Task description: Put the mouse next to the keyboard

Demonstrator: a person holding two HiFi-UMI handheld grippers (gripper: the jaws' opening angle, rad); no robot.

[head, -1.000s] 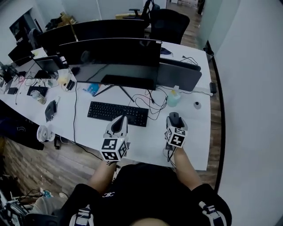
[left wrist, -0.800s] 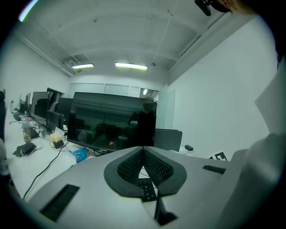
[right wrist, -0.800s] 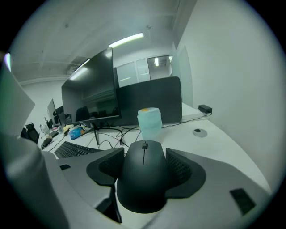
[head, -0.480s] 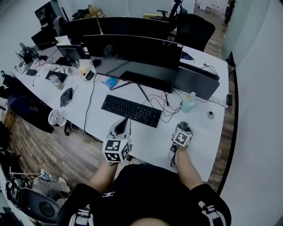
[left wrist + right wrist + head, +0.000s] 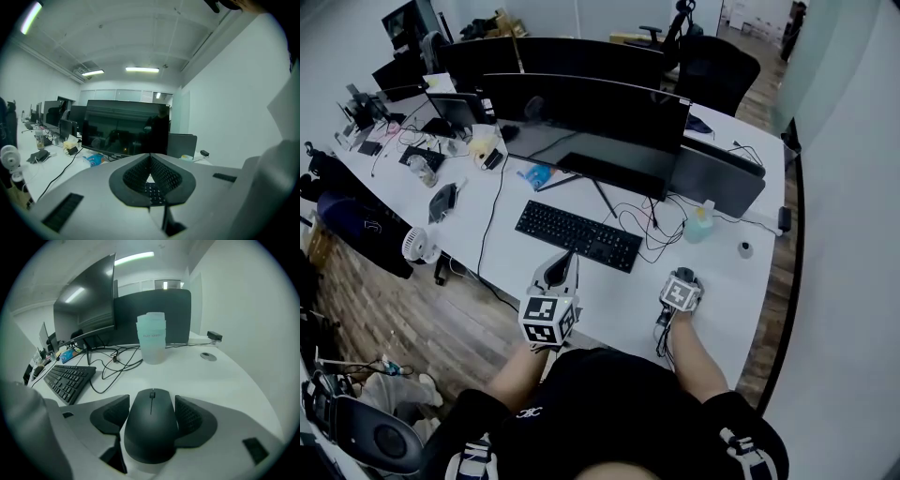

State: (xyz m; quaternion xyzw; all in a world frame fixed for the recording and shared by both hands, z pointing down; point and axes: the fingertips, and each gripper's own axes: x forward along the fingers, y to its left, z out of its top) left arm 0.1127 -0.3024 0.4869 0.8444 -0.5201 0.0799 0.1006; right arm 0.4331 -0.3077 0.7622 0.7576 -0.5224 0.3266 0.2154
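A black mouse sits between the pads of my right gripper, which is shut on it low over the white desk. In the head view the right gripper is to the right of the black keyboard, a short way from its right end, and only the mouse's front peeks out past the marker cube. My left gripper hovers at the keyboard's near edge. Its jaws are shut and hold nothing. A strip of keys shows through the slit below the pads.
A pale sanitiser bottle stands ahead of the mouse, beside loose black cables. A wide monitor stands behind the keyboard. A round cable cap lies at the right. The desk's front edge runs just before the person.
The head view has swung, so the desk appears shifted. The mouse showed ahead of the right gripper's cube before; now it lies mostly under it. The left gripper has barely moved.
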